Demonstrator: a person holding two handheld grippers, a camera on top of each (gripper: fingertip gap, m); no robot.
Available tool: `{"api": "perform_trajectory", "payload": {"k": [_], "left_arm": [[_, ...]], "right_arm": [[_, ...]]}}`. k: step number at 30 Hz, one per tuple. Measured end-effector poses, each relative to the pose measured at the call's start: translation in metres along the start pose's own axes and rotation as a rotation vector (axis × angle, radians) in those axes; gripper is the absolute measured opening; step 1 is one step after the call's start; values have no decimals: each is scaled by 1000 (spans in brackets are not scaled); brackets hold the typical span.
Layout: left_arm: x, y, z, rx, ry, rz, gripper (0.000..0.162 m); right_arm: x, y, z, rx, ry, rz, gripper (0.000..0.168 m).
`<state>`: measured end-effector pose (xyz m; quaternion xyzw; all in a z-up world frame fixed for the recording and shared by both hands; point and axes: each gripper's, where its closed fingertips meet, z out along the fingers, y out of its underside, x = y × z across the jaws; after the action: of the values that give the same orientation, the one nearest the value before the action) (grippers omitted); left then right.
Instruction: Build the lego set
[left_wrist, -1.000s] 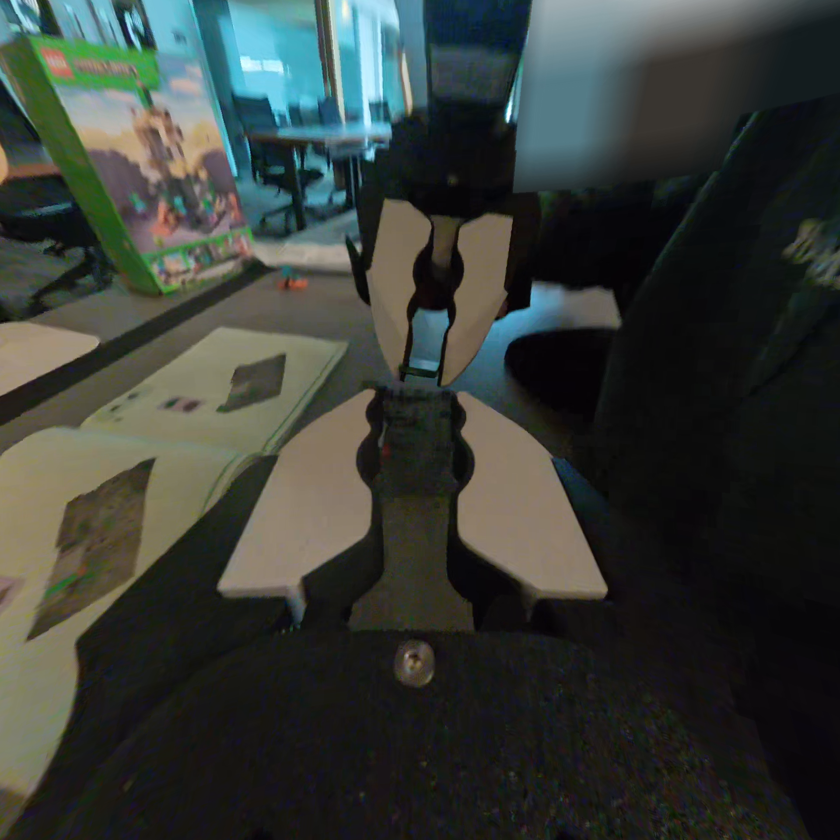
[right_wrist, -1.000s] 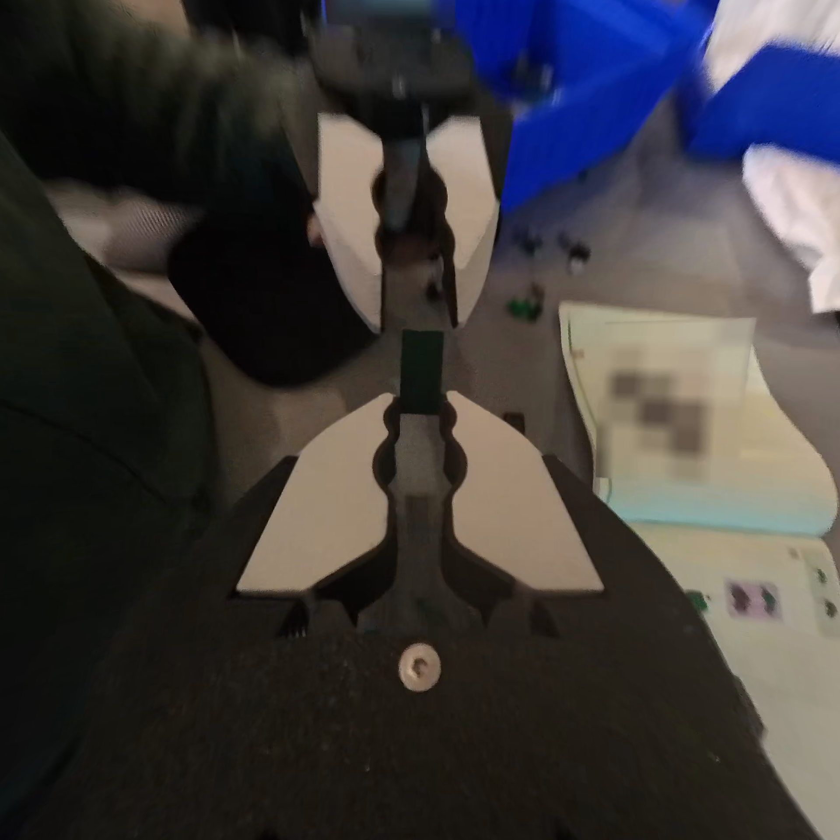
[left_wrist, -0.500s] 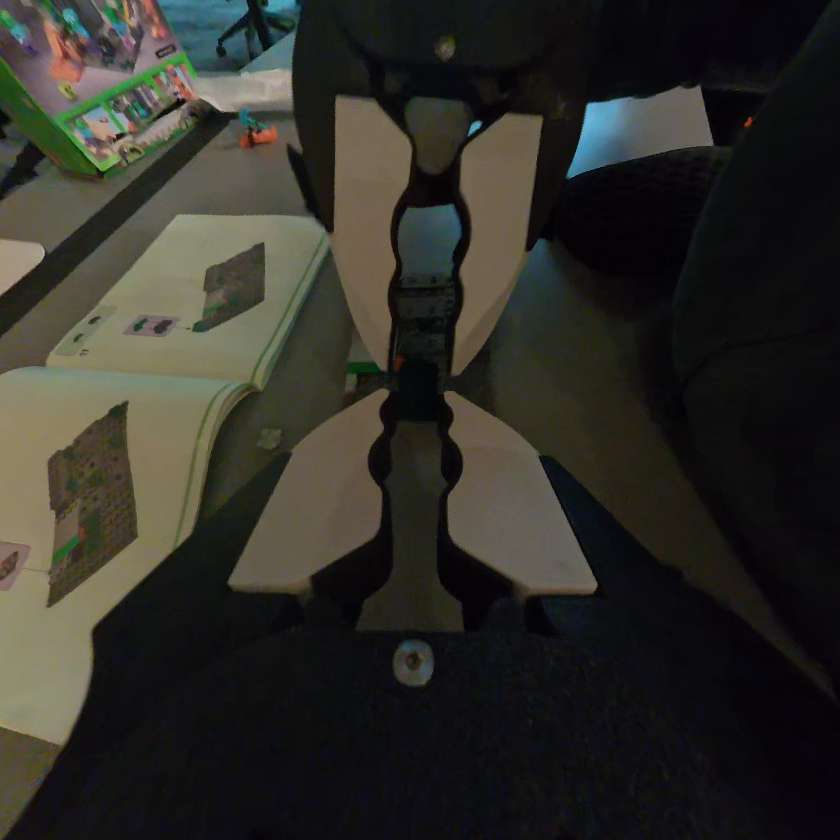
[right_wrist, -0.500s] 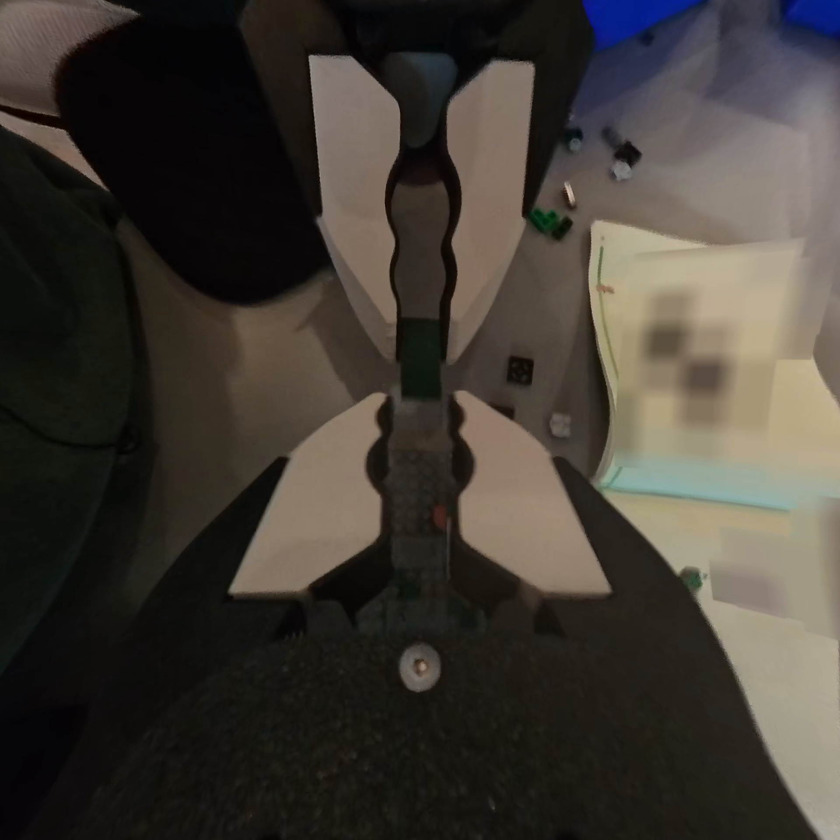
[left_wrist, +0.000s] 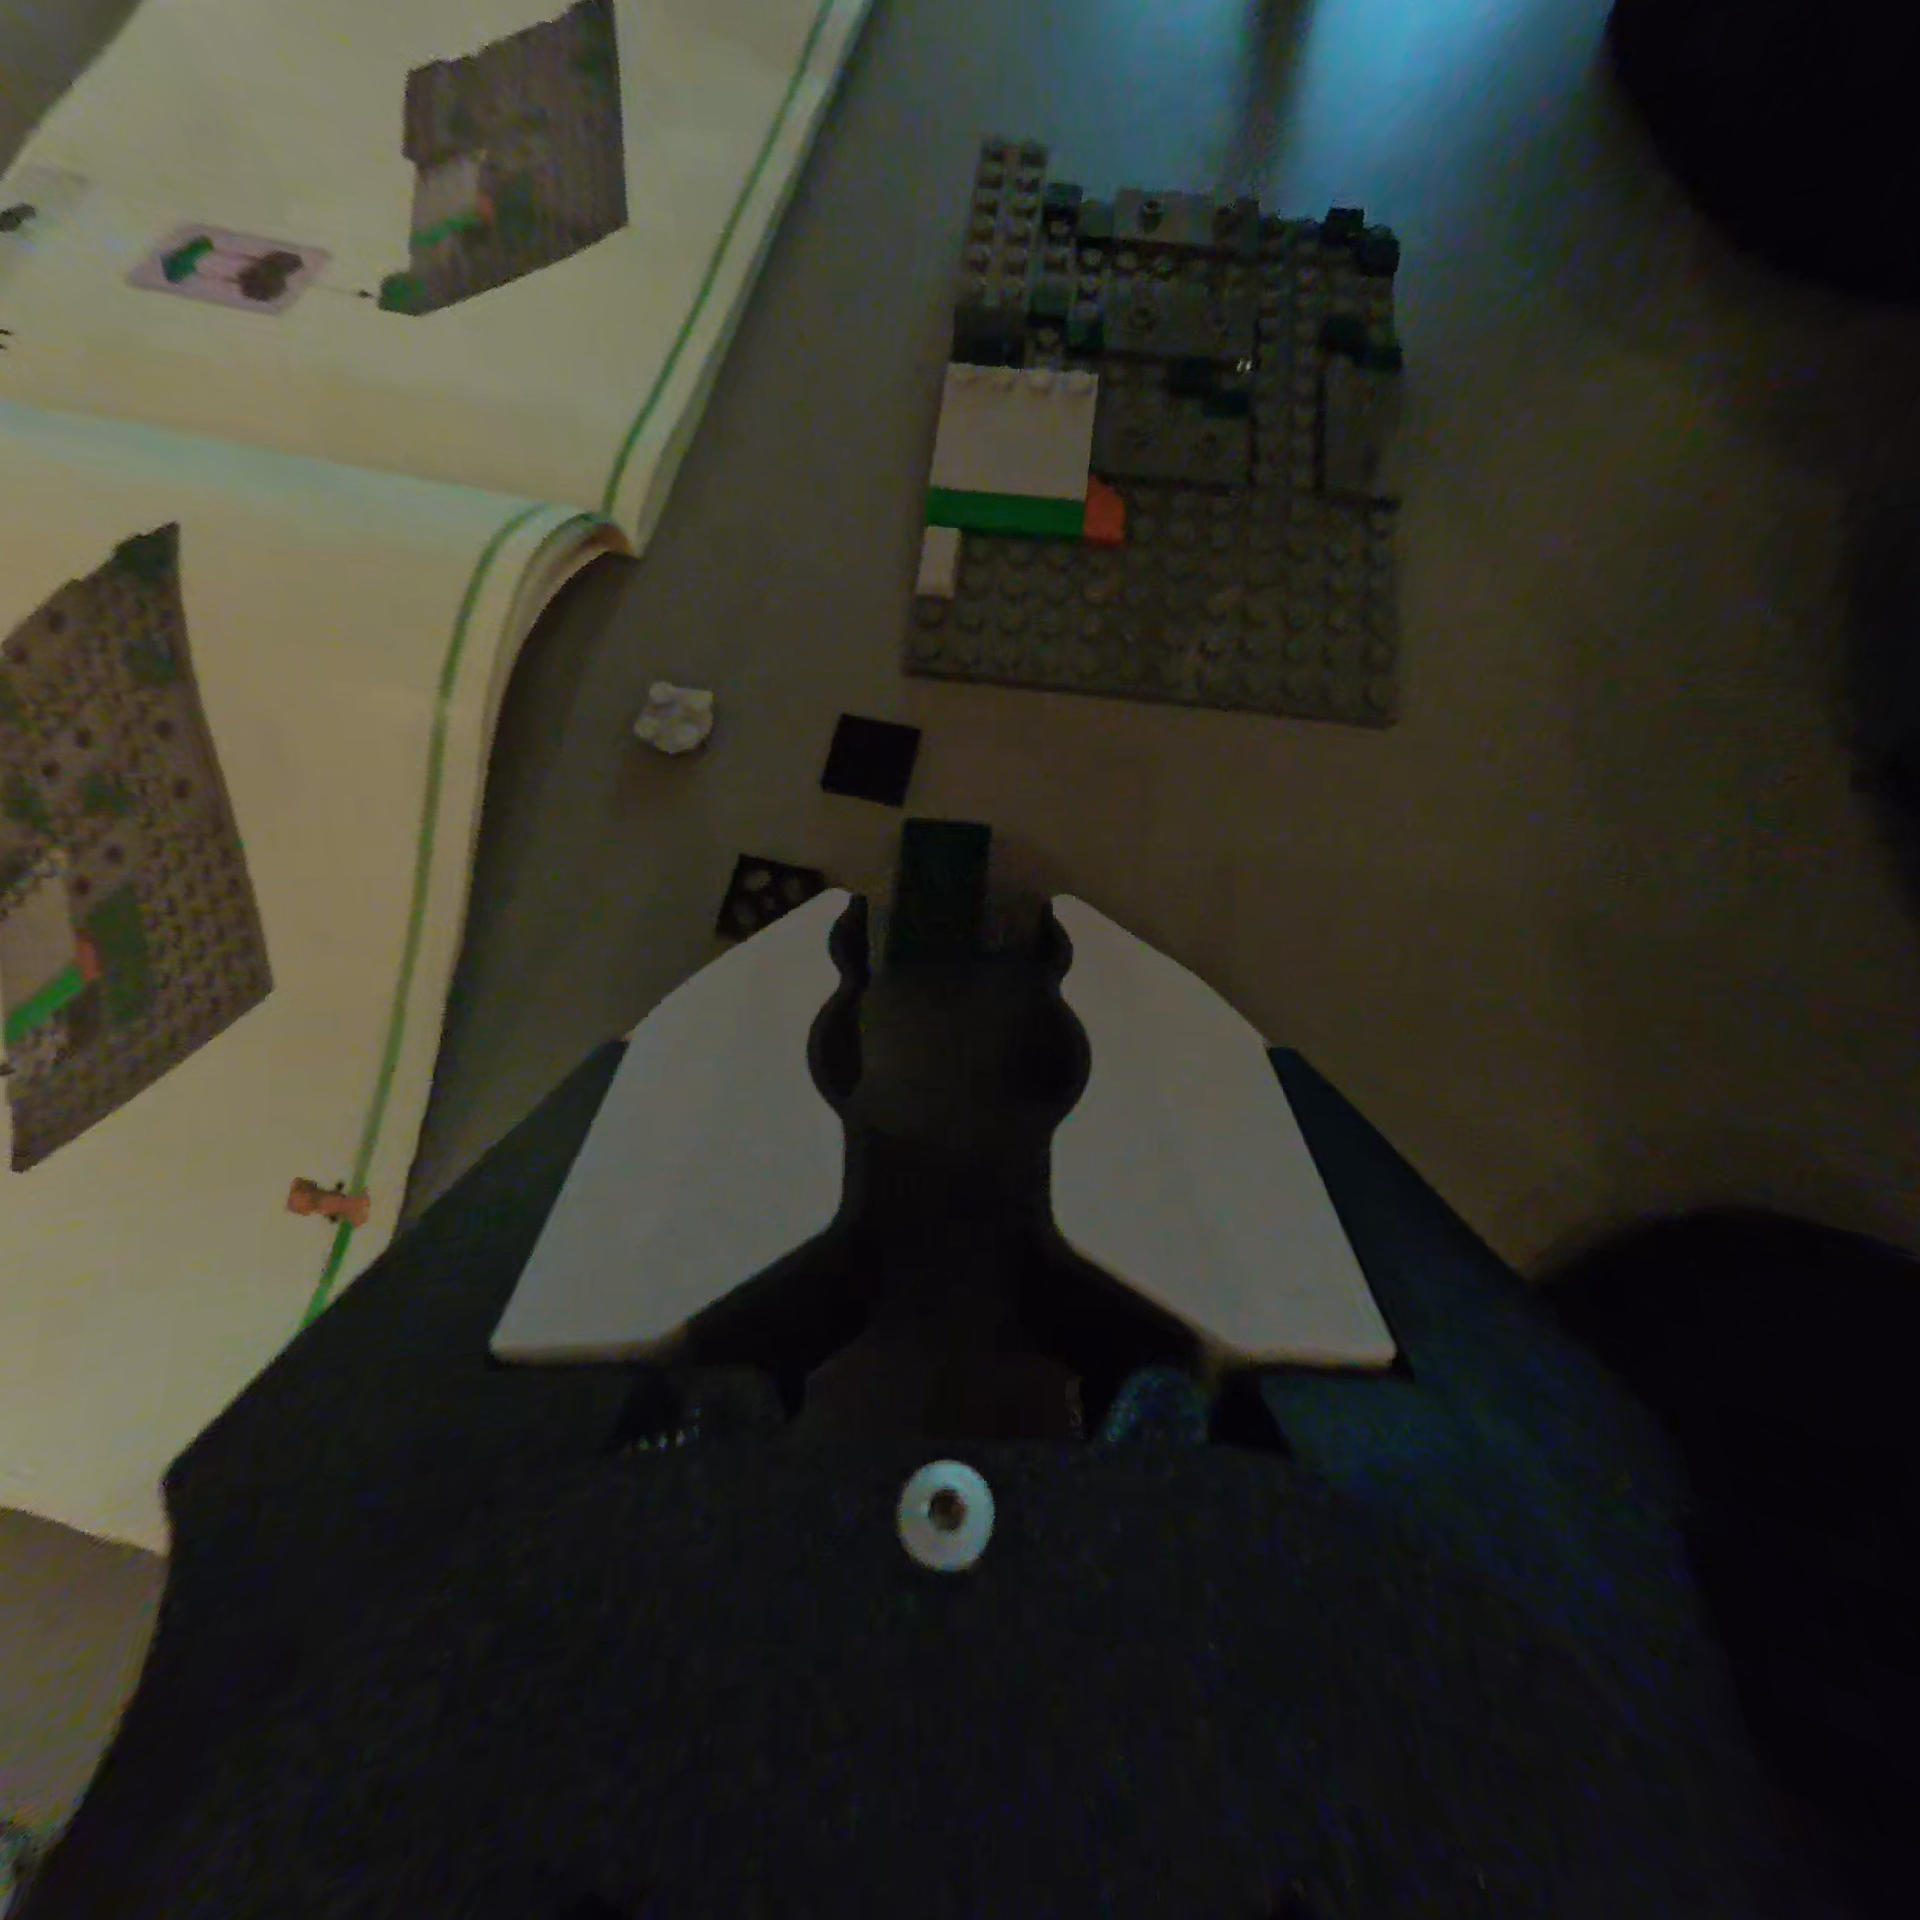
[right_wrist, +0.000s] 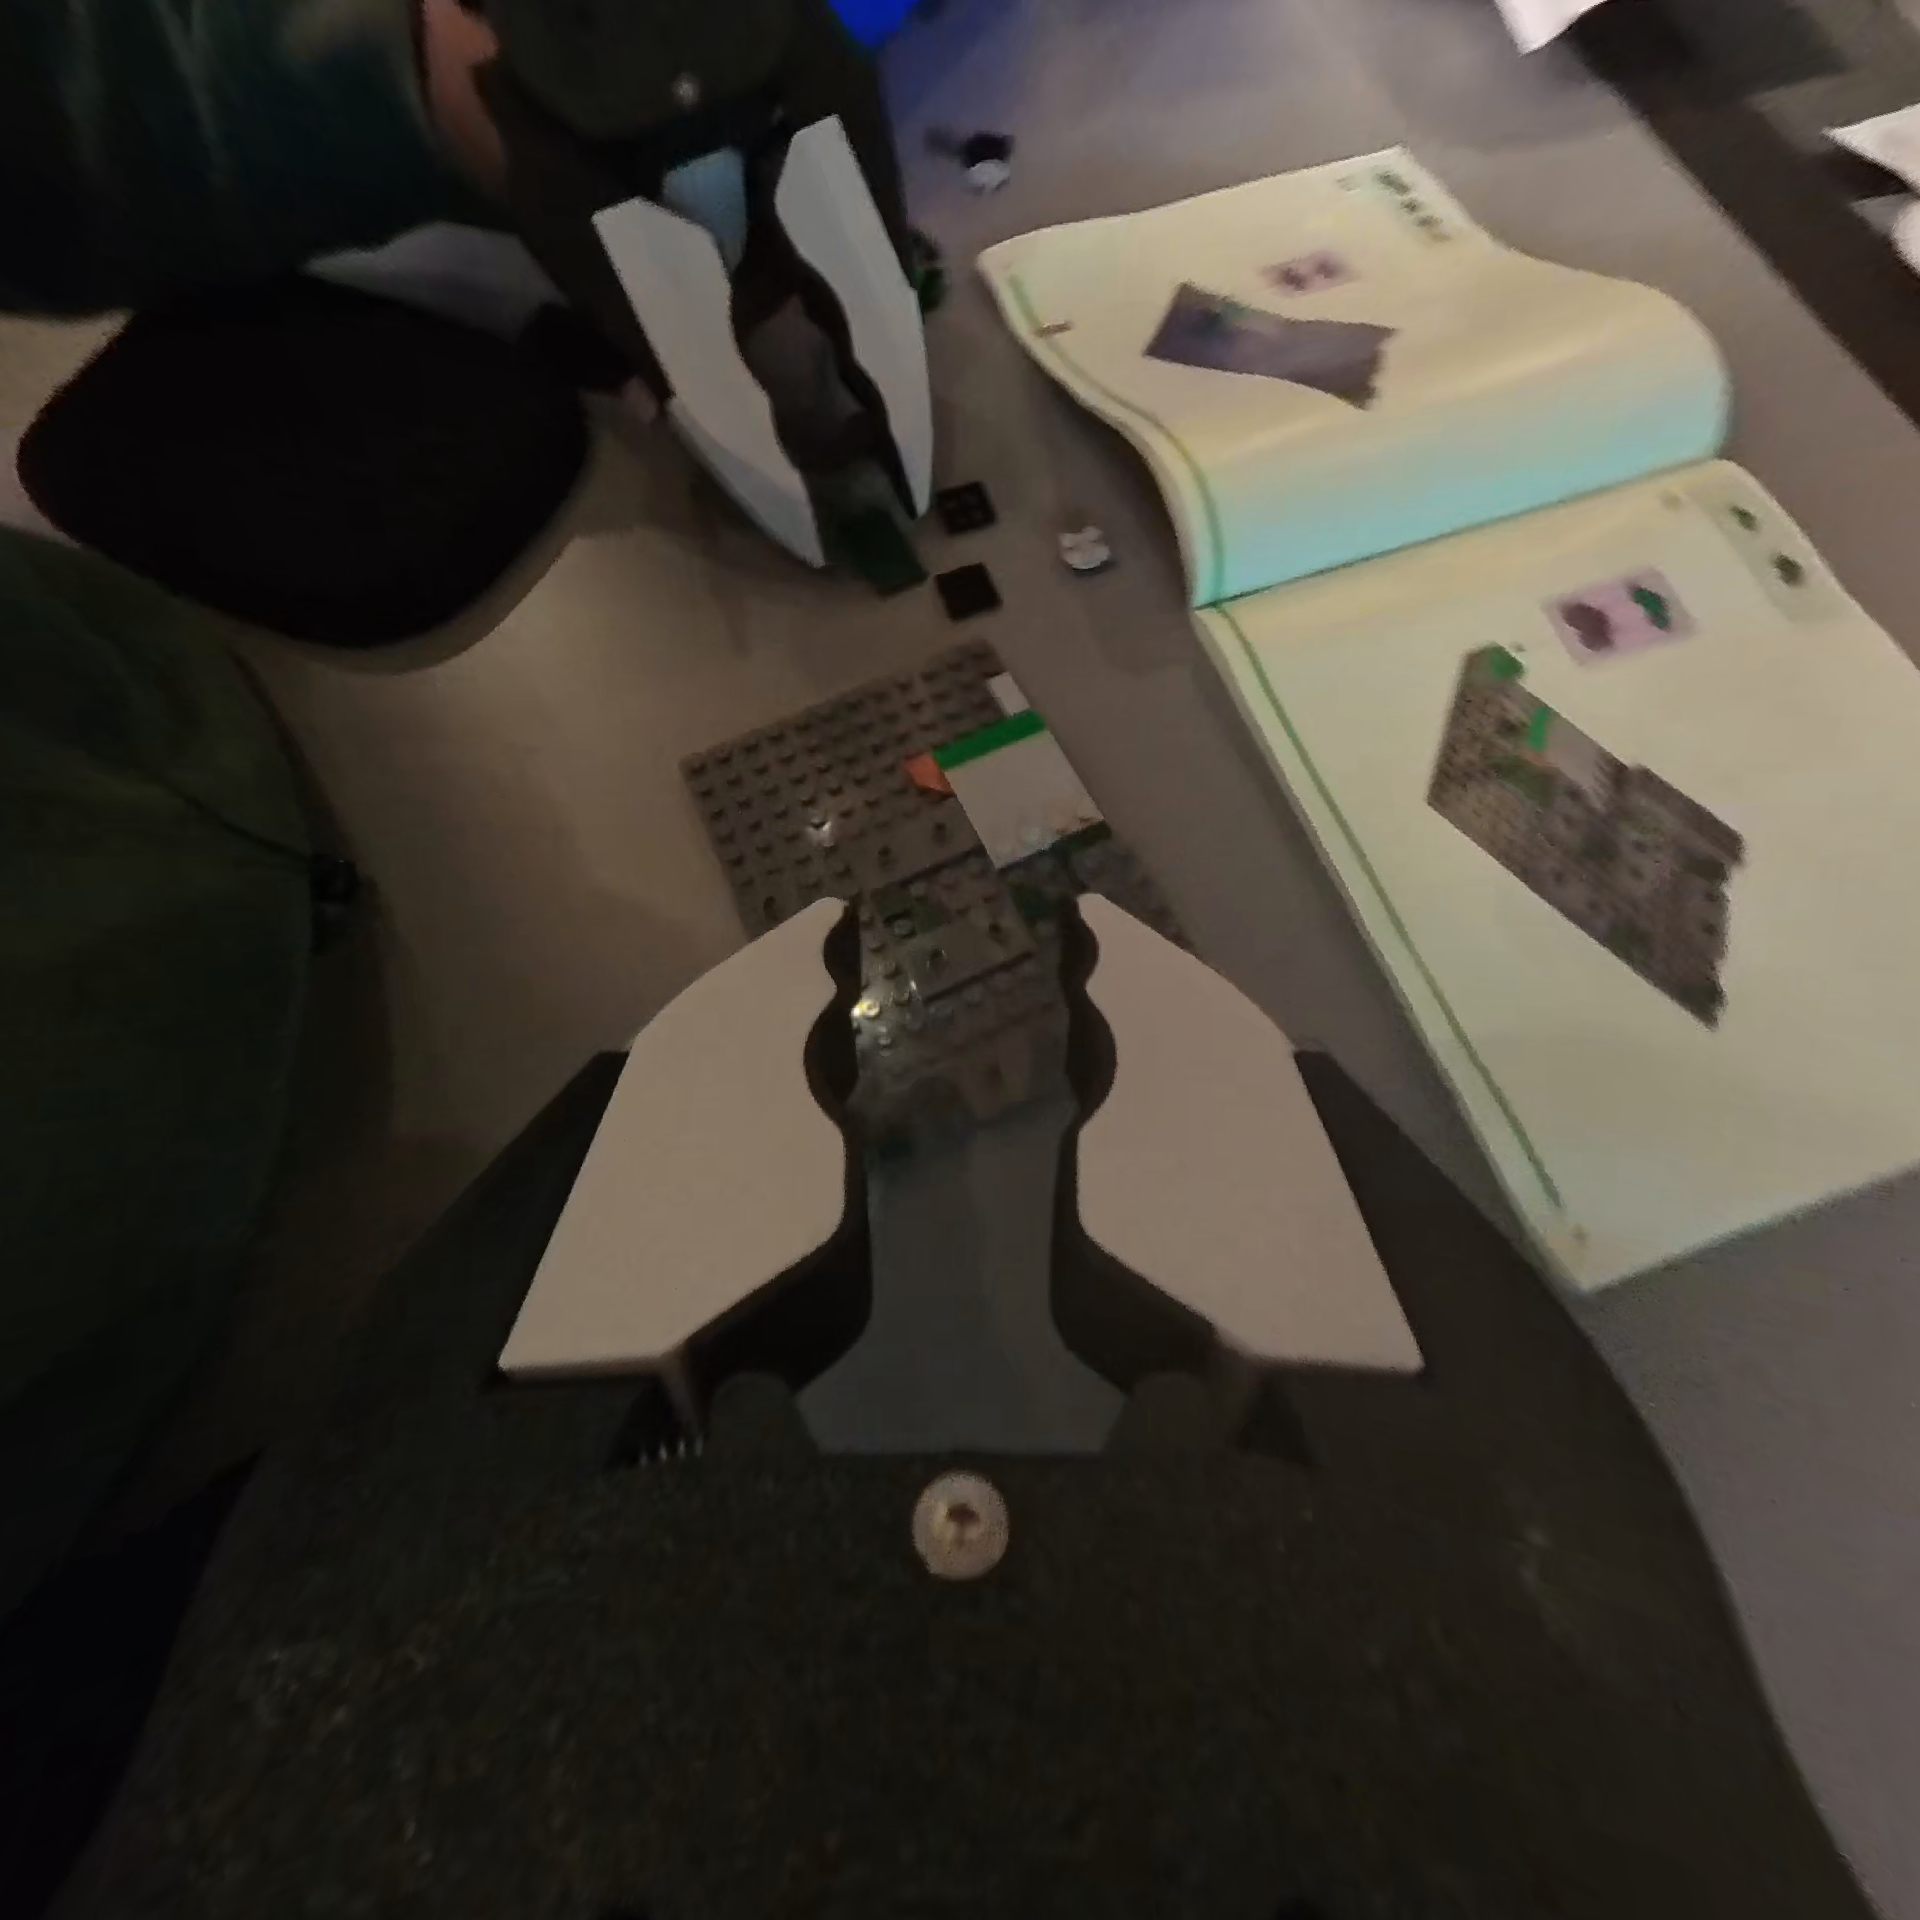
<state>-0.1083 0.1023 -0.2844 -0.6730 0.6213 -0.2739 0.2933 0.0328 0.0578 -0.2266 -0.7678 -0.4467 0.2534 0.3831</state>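
The left gripper (left_wrist: 940, 904) is clamped on a dark green brick (left_wrist: 943, 883), which sticks out past its white fingertips and hangs just above the grey desk (left_wrist: 1455, 935); the right wrist view shows the same gripper (right_wrist: 868, 540) from the far side, tilted down with the brick (right_wrist: 878, 540) at its tip close to the desk surface. The right gripper (right_wrist: 956, 914) is released, its fingers (right_wrist: 1195, 1122) spread with nothing between them, and it hovers over the near edge of the lego build (right_wrist: 883, 821). That build (left_wrist: 1164, 468) is a flat grey studded baseplate lying on the desk beside an open instruction booklet (left_wrist: 260, 727); one half carries layered grey and dark pieces, and along the side nearest the booklet sit a white plate (left_wrist: 1013, 431), a bright green strip (left_wrist: 1003, 512) and a small orange piece (left_wrist: 1104, 514) touching the strip's end. Between the left gripper and the baseplate lie two small black square pieces, one smooth tile (left_wrist: 871, 758) near the baseplate's edge and one studded plate (left_wrist: 764, 891) just beside the gripper's finger. A small pale round piece (left_wrist: 675, 717) rests near the booklet's edge, and a tiny orange piece (left_wrist: 327, 1202) lies on the booklet's page. A dark round shape (right_wrist: 301, 468) sits on the desk beyond the build in the right wrist view; what it is cannot be told.
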Motion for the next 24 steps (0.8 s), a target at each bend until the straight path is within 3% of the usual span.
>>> {"api": "perform_trajectory", "payload": {"k": [6,12,16,20,24], "left_arm": [[-2,-10,-28,36,-97,-6,34],[2,-16,-55,92,-315,-24,8],[6,-29,-69,195,-396,-144,0],[7,-46,-87,341,-459,-291,0],[12,-44,-102,440,-522,-399,0]], "right_arm": [[-1,0,-11,74,45,19,35],[-6,-12,-7,175,65,-8,30],[-6,-18,-2,200,105,14,22],[-3,-18,2,207,184,66,0],[-8,-14,11,201,213,114,0]]}}
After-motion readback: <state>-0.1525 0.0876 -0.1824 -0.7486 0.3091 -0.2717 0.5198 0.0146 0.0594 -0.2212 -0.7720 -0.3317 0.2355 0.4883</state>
